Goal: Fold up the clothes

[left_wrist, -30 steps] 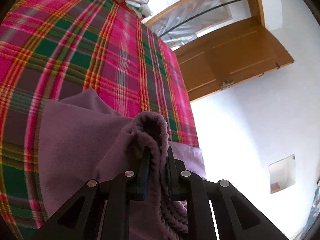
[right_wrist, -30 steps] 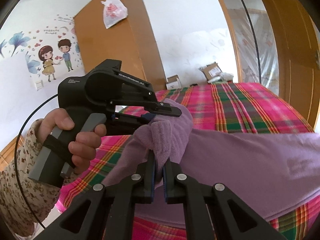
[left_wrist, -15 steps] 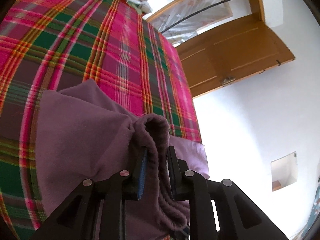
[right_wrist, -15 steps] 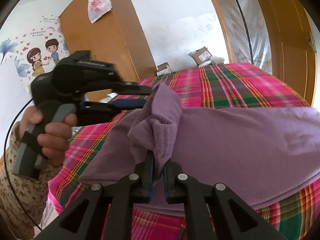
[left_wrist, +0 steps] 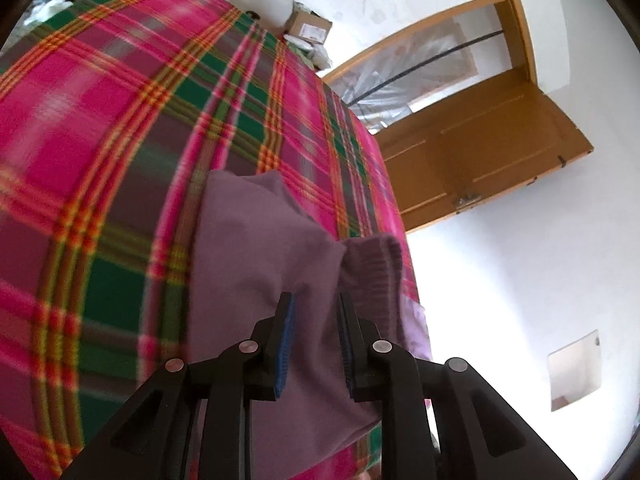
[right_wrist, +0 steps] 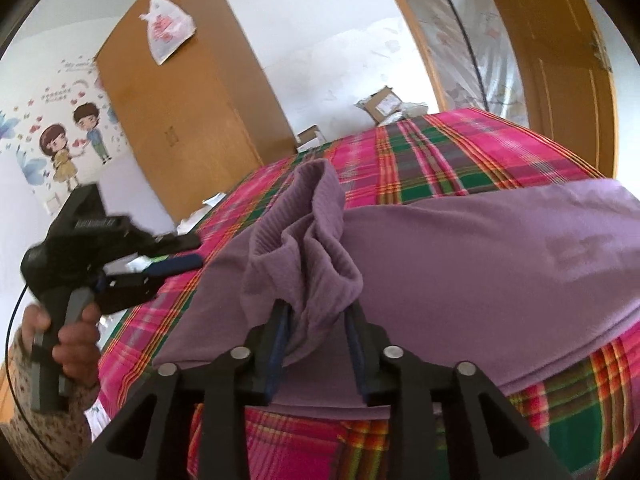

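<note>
Lying directly ahead of right gripper (right_wrist: 316,330), jaws parted, loose ribbed hem bunch between them, seemingly ungripped: soft purple knit garment (right_wrist: 480,256), folded, long axis running rightward along near edge of pink-and-green plaid bedspread (right_wrist: 460,152). Left gripper (left_wrist: 314,320), jaws likewise apart, poised over same garment's ribbed edge, off near-left corner in right view, well apart from cloth. Right gripper judged nearer. Beyond: broad bare plaid toward far edge; cardboard boxes (right_wrist: 380,106), wooden wardrobe (right_wrist: 188,120), wooden door (left_wrist: 480,152).

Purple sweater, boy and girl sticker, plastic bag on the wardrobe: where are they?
purple sweater (right_wrist: 480,264): right wrist view, smooth body.
boy and girl sticker (right_wrist: 74,140): right wrist view, between both figures.
plastic bag (right_wrist: 168,28): right wrist view, printed middle.
</note>
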Demonstrator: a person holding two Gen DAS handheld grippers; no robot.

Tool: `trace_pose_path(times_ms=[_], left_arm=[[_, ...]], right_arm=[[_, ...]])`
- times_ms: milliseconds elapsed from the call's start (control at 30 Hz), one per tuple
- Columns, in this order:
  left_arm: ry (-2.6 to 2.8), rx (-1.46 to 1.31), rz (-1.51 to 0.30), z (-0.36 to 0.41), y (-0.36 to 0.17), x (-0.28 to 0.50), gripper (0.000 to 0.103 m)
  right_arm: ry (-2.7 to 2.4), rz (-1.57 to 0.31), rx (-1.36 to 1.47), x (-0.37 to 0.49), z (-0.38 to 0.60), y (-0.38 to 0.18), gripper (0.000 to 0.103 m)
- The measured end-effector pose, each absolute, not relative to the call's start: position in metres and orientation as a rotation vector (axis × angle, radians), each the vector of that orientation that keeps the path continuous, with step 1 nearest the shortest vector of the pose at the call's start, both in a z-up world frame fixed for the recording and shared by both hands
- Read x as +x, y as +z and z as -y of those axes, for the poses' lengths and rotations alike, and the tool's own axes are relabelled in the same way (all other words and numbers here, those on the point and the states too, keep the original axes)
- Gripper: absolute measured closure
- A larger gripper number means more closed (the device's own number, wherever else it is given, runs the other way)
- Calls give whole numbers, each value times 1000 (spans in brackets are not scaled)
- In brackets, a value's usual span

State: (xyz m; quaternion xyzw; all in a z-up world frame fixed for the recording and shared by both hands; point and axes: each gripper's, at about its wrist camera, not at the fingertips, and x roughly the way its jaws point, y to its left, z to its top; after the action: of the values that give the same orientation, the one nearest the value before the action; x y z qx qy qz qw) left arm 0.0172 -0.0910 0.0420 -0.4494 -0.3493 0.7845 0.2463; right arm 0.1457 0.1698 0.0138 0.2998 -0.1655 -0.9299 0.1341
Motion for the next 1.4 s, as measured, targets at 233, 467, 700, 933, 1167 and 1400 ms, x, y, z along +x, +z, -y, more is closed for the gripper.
trace_pose_path(times_ms=[233, 467, 700, 933, 1167, 1400], left_arm=[[2158, -1240, 962, 103, 32, 37, 81], [2199, -1251, 918, 108, 27, 55, 81], [2172, -1264, 933, 116, 19, 71, 81], [2153, -1277, 956, 119, 10, 81, 74], [2124, -1306, 985, 120, 2, 81, 69], [2109, -1316, 987, 119, 0, 79, 69]], right_arm=[[-2712, 531, 906, 151, -180, 12, 71], [-2796, 558, 901, 162, -190, 16, 67], [-2659, 298, 754, 193, -150, 27, 67], [-2361, 139, 917, 166, -90, 0, 67], [-2316, 92, 909, 149, -68, -2, 65], [-2347, -65, 811, 154, -45, 9, 61]])
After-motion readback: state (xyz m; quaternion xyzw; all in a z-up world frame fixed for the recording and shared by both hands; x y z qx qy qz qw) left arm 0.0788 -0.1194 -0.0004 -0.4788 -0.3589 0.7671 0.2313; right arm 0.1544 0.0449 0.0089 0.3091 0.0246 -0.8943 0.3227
